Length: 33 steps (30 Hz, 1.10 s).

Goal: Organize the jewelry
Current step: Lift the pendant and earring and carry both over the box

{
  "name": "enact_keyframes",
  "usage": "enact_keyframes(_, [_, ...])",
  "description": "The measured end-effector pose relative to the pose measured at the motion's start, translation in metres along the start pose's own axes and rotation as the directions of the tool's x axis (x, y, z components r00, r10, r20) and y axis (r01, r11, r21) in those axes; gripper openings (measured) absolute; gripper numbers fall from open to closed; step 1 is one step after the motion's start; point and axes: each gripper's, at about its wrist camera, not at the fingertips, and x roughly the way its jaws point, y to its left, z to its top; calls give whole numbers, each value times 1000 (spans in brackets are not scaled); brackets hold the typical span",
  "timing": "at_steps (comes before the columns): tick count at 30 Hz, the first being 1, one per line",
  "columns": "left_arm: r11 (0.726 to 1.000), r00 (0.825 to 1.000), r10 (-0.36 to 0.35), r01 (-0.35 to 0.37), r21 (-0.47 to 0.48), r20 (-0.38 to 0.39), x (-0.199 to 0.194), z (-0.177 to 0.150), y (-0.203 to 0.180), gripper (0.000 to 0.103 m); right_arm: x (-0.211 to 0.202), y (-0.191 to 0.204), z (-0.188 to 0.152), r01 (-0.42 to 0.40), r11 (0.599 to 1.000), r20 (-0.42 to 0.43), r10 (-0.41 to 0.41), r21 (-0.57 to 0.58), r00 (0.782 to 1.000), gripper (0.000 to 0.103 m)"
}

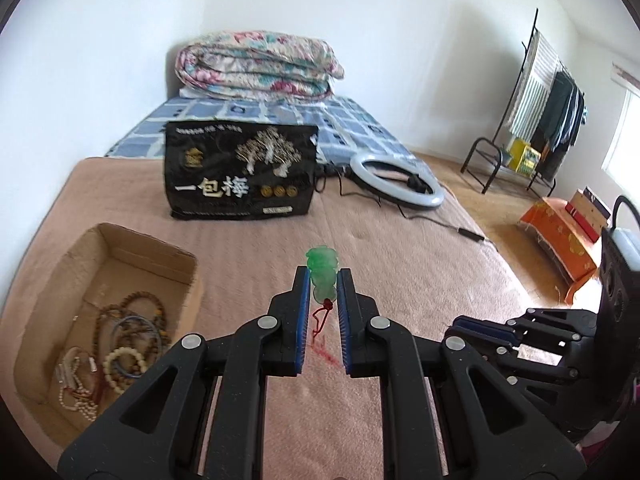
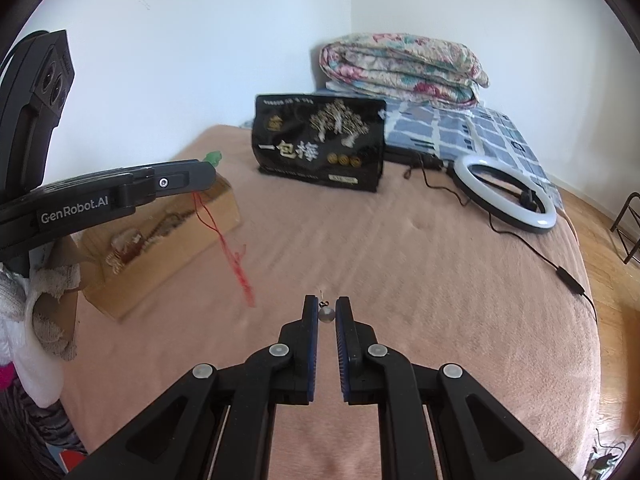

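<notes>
My left gripper (image 1: 323,276) is shut on a green jade pendant (image 1: 323,274) and holds it above the pink blanket; its red cord (image 1: 320,324) hangs down. A cardboard box (image 1: 60,280) at the left holds several bead bracelets and necklaces (image 1: 128,336). My right gripper (image 2: 327,308) is shut on a small grey pearl earring (image 2: 326,314) above the blanket. In the right wrist view the left gripper (image 2: 212,164) shows at the left, above the box (image 2: 160,256), with the red cord (image 2: 228,248) dangling.
A black snack bag (image 1: 240,172) stands behind on the bed. A white ring light (image 1: 396,180) with its cable lies at the right. A folded floral quilt (image 1: 260,64) sits at the far end. A clothes rack (image 1: 532,120) stands on the floor at the right.
</notes>
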Motion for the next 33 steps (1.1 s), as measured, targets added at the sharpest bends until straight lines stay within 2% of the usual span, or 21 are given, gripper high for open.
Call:
enact_keyframes(6, [1000, 999, 21, -20, -15, 44, -31, 4, 19, 12, -5, 24, 14, -40, 999, 49, 39, 11, 998, 6])
enact_keyframes(16, [995, 991, 98, -95, -39, 95, -76, 0, 68, 12, 3, 76, 34, -126, 992, 88, 127, -18, 988, 6])
enact_keyframes(26, [980, 979, 186, -179, -84, 86, -89, 0, 129, 12, 20, 141, 45, -230, 968, 76, 238, -101, 968, 6])
enact_keyframes(33, [965, 970, 233, -222, -142, 67, -100, -7, 169, 12, 39, 169, 49, -271, 953, 52, 280, -134, 959, 6])
